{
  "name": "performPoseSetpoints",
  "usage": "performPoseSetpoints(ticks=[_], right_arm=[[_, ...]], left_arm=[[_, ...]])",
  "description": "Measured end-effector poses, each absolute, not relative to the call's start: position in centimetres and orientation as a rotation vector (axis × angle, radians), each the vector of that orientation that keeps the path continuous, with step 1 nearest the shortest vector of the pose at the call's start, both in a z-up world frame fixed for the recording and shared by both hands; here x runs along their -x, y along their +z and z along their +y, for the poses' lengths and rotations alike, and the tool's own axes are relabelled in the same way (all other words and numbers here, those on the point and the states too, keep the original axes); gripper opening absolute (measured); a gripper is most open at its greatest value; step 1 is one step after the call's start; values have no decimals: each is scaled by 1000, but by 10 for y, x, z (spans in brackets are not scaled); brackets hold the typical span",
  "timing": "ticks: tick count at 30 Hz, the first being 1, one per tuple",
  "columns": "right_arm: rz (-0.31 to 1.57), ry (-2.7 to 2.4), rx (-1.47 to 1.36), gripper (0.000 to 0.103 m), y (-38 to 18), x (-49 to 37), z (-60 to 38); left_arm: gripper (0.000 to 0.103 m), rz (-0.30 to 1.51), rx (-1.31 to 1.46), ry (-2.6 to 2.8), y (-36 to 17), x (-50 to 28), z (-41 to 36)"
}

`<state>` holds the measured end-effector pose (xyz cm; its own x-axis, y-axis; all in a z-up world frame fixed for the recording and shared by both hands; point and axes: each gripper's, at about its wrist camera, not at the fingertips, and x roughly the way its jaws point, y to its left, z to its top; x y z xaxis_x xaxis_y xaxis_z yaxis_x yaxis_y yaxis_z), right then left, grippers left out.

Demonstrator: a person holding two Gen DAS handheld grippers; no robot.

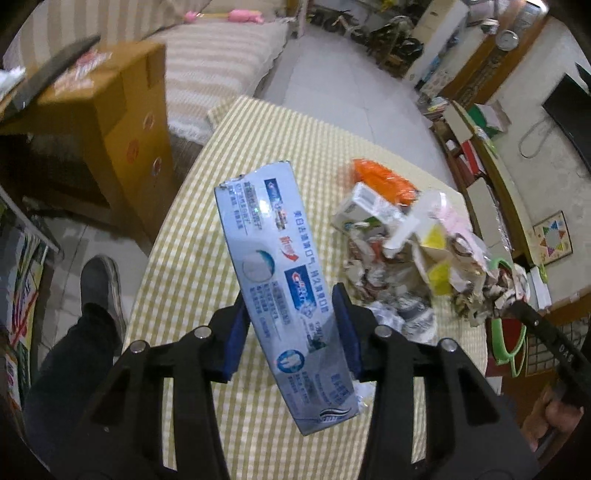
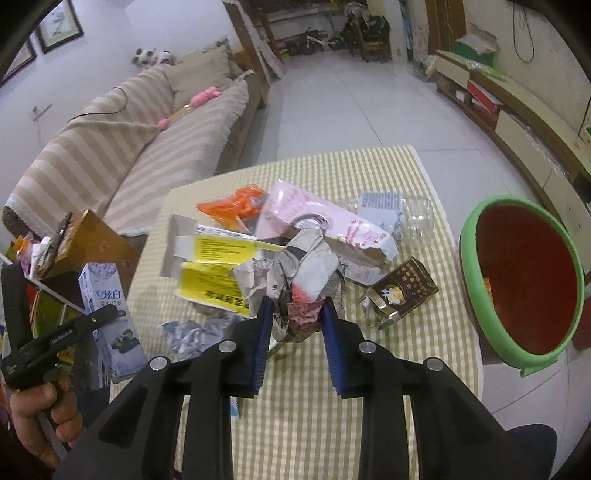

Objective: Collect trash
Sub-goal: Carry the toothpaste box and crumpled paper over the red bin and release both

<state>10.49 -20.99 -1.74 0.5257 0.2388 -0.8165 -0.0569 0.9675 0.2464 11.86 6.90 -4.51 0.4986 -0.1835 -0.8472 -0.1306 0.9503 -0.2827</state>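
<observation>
Striped sofa (image 2: 122, 147) w/ pink toy (image 2: 203, 96) on seat; framed pics (image 2: 59, 22) on wall above. TV (image 1: 570, 110) and wall clock (image 1: 508, 40) opp. side; checked tablecloth (image 2: 295, 406).

A living room being shown under even light, pale floor tiles (image 2: 332, 96) being spread wide, a striped sofa (image 2: 110, 147) being set against a white wall, framed pictures (image 2: 59, 26) being hung above, a low cabinet (image 2: 517, 122) being lined along the far side.
</observation>
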Motion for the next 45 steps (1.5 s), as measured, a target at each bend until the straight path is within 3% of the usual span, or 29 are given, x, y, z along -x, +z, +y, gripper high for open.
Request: performPoseSetpoints(ticks=[11,30,45], right_arm=[[933,178,-195,26,10,-82,-219],[889,97,-258,26,24,-77,-270],[853,-84,-319,26,33,-68,-370]], left_arm=[[42,985,257,-167,-6,-106,27],[42,976,172,-287,6,-126,-35],[42,953,76,-482,22,-155,-150]])
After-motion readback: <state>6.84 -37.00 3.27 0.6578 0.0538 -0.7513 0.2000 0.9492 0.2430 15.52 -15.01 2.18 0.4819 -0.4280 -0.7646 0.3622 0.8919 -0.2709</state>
